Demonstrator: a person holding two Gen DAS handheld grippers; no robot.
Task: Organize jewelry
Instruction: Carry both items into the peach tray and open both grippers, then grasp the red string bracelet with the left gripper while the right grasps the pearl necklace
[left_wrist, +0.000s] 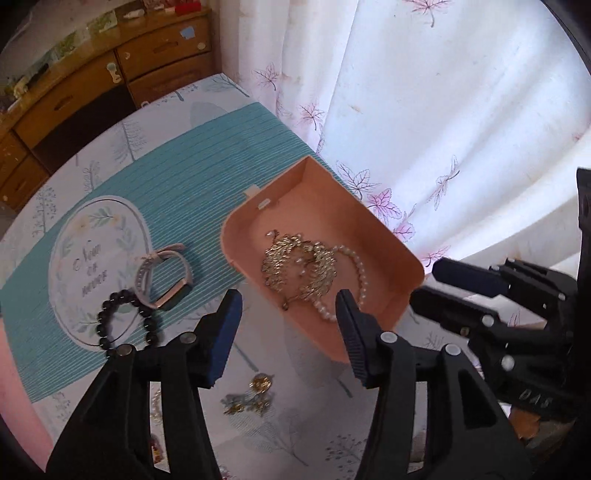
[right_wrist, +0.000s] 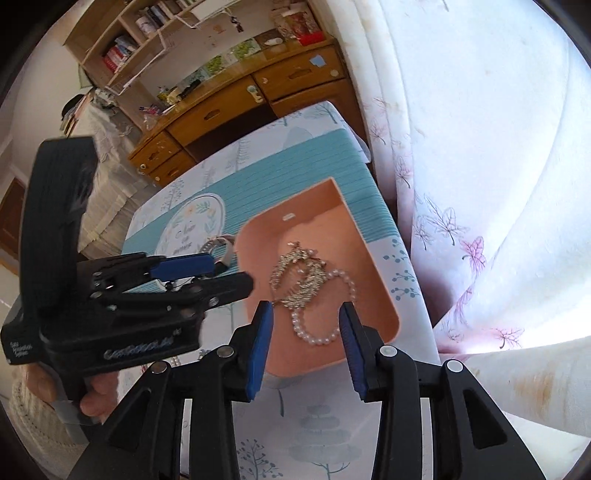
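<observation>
Left wrist: loose trinkets (left_wrist: 248, 400) blurred behind left claw (left_wrist: 288, 314)

left hand-held gripper (left_wrist: 288, 314): black frame | blue ribbed pads | silver pivot screws | white lettering

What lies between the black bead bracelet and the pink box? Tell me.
In the left wrist view, the watch with its pale strap lies on the teal cloth between the black bead bracelet and the pink box; past it, only bare cloth.
</observation>
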